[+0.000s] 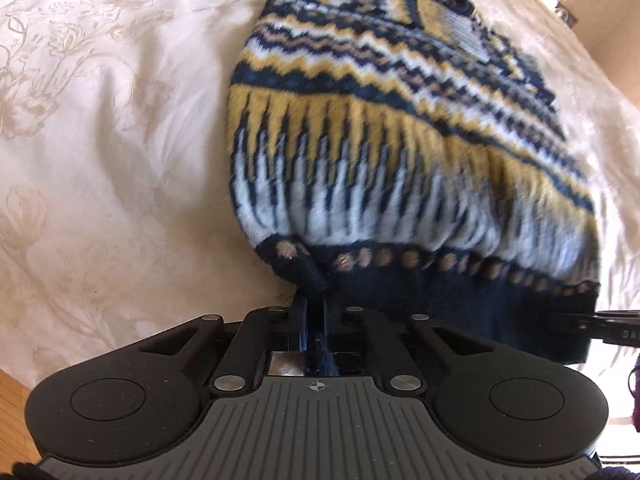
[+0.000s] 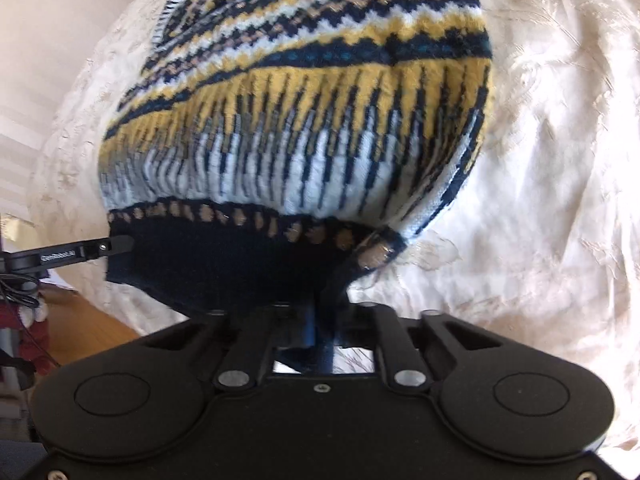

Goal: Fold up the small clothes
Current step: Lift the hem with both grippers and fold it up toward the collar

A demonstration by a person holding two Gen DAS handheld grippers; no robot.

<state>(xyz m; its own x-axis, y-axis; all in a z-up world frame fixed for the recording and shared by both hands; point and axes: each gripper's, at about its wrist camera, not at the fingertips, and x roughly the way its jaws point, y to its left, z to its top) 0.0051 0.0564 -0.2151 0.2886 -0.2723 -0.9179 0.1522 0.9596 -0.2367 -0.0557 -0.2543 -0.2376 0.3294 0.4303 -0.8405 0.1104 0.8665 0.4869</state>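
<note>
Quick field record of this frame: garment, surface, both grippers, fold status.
garment: navy, yellow and white patterned knit sweater
surface: cream floral embroidered bedspread
left gripper: shut on navy hem, left corner
right gripper: shut on hem, right corner
fold status: hem end lifted off the bedspread, far end resting on it

left claw (image 1: 316, 304): black, ribbed grey deck | right claw (image 2: 326, 312): black, silver rivets

A home bedroom is indicated: a bed is covered by a cream floral-embroidered bedspread (image 1: 100, 128), wooden flooring (image 2: 108, 326) is seen beside it, and pale walls (image 2: 44, 40) are noted behind.
</note>
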